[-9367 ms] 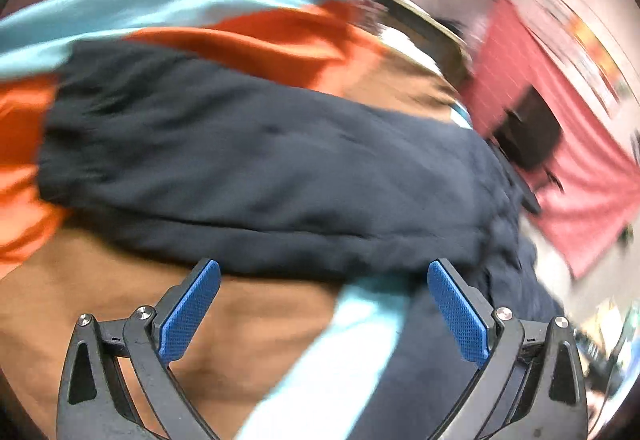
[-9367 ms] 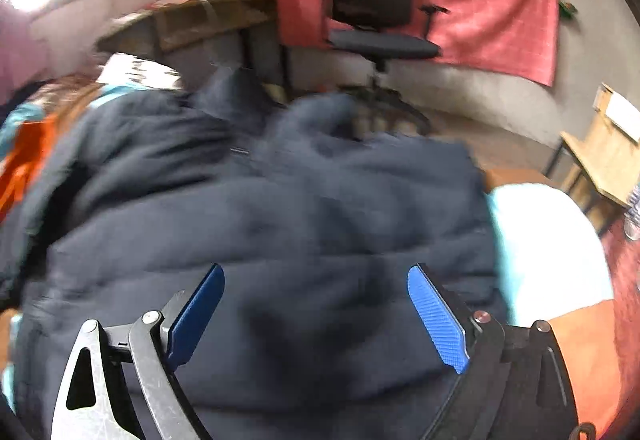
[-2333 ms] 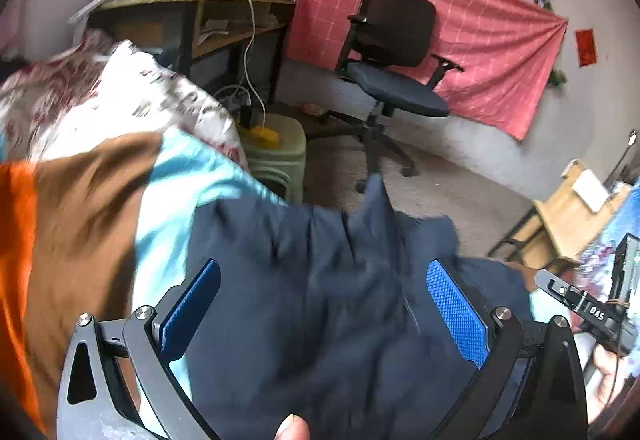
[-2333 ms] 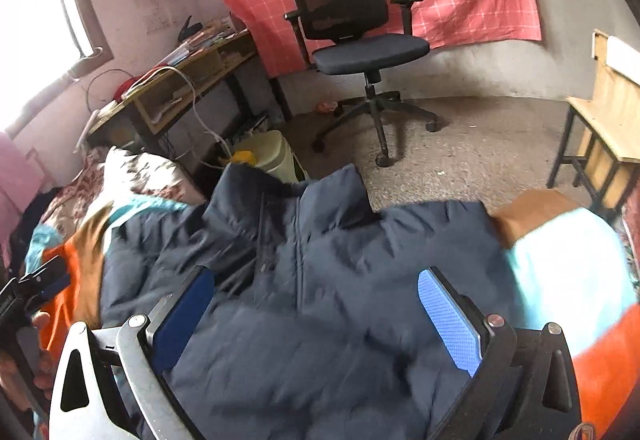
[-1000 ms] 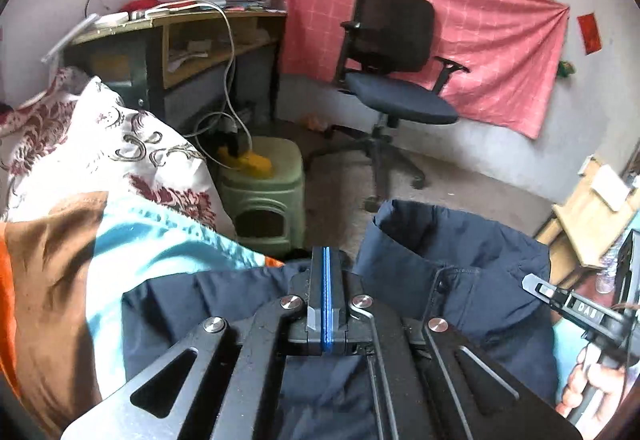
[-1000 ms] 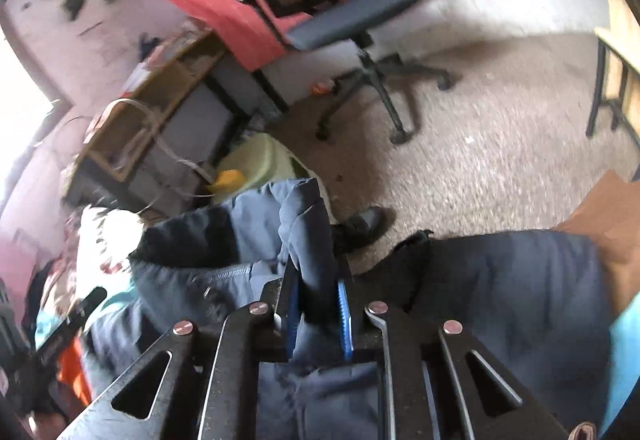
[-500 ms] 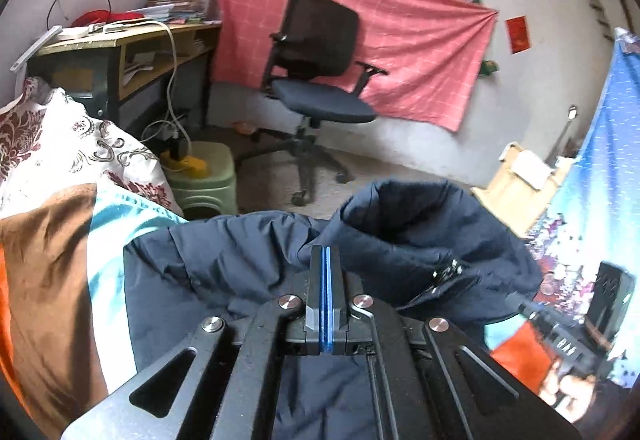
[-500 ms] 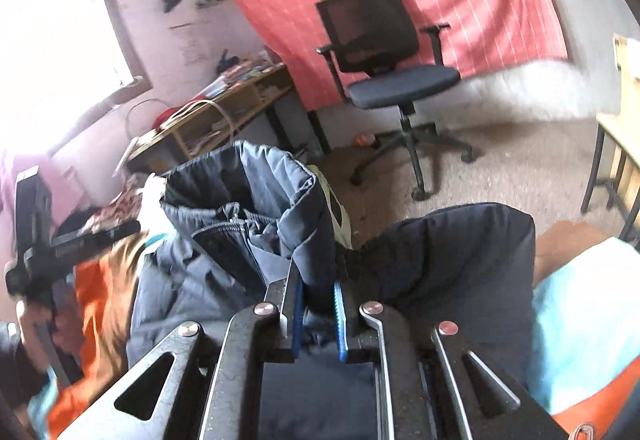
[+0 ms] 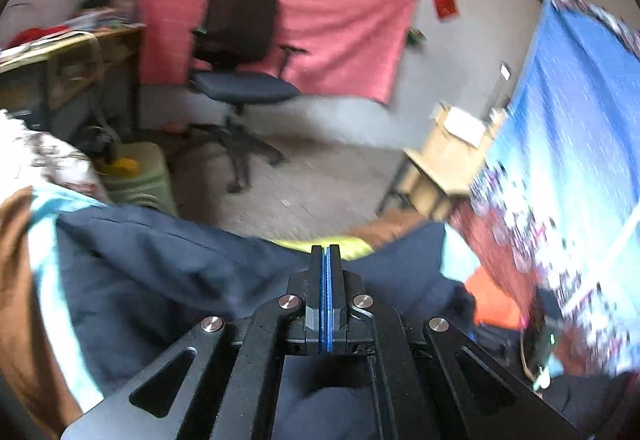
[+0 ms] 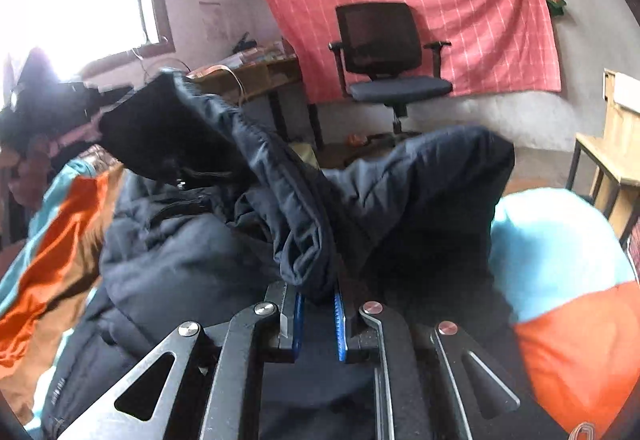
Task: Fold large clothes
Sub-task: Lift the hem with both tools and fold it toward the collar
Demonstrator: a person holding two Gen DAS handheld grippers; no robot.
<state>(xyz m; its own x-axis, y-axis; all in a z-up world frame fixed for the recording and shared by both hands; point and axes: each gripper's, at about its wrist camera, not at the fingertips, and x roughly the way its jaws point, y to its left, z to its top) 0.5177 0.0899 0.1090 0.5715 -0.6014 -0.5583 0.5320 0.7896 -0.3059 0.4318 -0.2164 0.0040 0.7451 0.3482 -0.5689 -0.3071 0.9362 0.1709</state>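
Right gripper (image 10: 317,304) pinches a navy jacket (image 10: 288,207) fold; left gripper (image 9: 327,260) pressed together, nothing visibly between; no readable writing.

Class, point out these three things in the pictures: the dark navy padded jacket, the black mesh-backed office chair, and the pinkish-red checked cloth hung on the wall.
Dark navy padded jacket (image 10: 304,207): right wrist view, on the raised quilted fold.
Black mesh-backed office chair (image 10: 380,35): right wrist view, on its backrest.
Pinkish-red checked cloth (image 10: 488,7): right wrist view, on its right half.

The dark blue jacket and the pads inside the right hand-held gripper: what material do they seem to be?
Dark blue jacket: looks like padded synthetic cloth, matte, with puffy stitched seams. Right hand-held gripper pads: probably blue rubber or plastic, with a ridged edge.
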